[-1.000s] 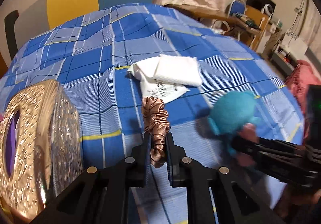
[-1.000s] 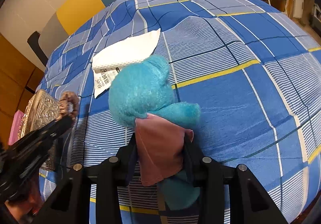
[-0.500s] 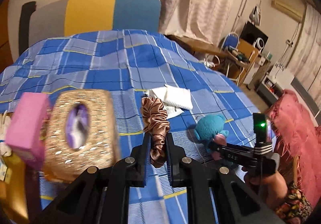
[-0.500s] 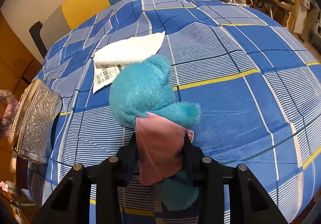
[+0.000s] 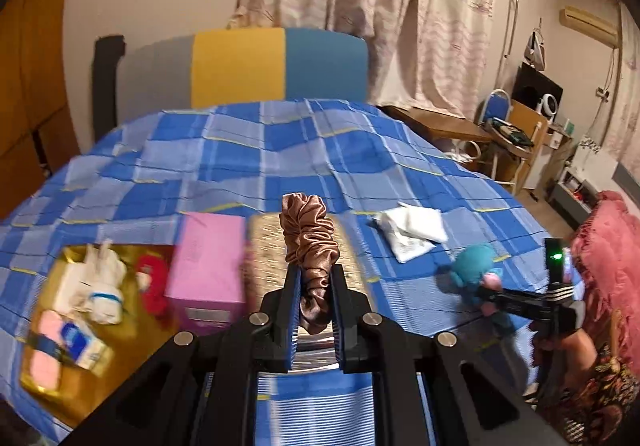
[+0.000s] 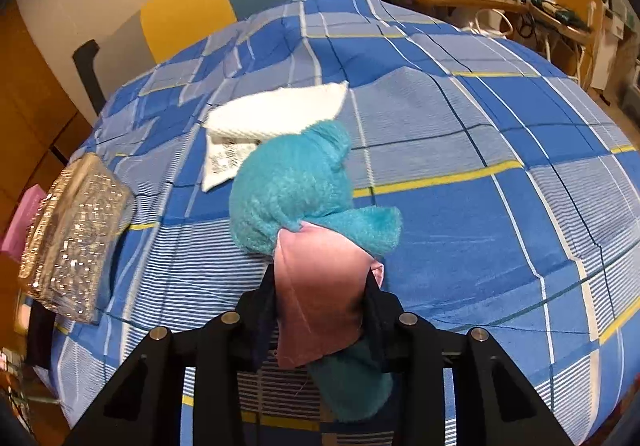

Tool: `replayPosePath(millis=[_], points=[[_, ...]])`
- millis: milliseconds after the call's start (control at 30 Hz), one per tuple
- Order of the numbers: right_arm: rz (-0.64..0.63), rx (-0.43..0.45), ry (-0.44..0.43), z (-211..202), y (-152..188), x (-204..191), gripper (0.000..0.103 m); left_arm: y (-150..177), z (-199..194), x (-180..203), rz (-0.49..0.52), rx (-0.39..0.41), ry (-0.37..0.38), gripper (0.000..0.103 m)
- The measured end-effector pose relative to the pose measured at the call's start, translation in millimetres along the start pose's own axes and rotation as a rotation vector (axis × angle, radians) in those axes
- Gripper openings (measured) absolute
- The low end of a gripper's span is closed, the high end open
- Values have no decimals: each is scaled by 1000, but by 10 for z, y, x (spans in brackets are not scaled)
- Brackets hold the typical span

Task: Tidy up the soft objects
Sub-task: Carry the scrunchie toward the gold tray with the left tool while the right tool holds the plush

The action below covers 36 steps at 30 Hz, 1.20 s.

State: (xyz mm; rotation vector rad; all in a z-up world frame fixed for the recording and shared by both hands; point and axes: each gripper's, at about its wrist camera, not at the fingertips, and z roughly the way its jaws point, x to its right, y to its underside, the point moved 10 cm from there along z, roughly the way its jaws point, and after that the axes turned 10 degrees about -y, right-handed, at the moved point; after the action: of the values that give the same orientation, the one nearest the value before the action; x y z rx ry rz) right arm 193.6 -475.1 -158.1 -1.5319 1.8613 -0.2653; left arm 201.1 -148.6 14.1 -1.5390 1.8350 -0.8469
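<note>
My left tool (image 5: 314, 288) is pinching the brown scrunchie (image 5: 309, 242), up in the air over the bed. My right tool (image 6: 320, 310) is squeezing the blue plush toy (image 6: 296, 186) by its pink part, and its jaws have just been closing. The gold tray (image 5: 80, 402) sits by the bed's left edge. I should carry the scrunchie over the tray, go low, then let go. The tray things look blurry.

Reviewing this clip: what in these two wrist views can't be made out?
- Gold tissue box, left wrist view: blurred, mostly behind the brown scrunchie.
- Teal plush toy, right wrist view: lower body covered by its pink cloth and the right gripper.
- White packet: print too small to read.
</note>
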Motion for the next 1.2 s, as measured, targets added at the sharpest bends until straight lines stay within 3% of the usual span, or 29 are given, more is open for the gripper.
replayPosePath(millis=[267,467,867,1167,1200], points=[[-54,58,-17,-153,-28,-290,38,43,-130,-612,-39,35,-81,12],[-85,125,-40,-419,-63,-603,38,195,-101,-1002,-76,15,-122,12],[-97,221,-162,-859,-203,-1532,38,755,99,-1621,-178,-79,-138,12],[-106,228,-226,-945,-177,-2060,38,1341,473,-2005,-233,-229,-143,14],[-102,228,-238,-964,-172,-2123,38,1399,513,-2029,-233,-249,-136,18]])
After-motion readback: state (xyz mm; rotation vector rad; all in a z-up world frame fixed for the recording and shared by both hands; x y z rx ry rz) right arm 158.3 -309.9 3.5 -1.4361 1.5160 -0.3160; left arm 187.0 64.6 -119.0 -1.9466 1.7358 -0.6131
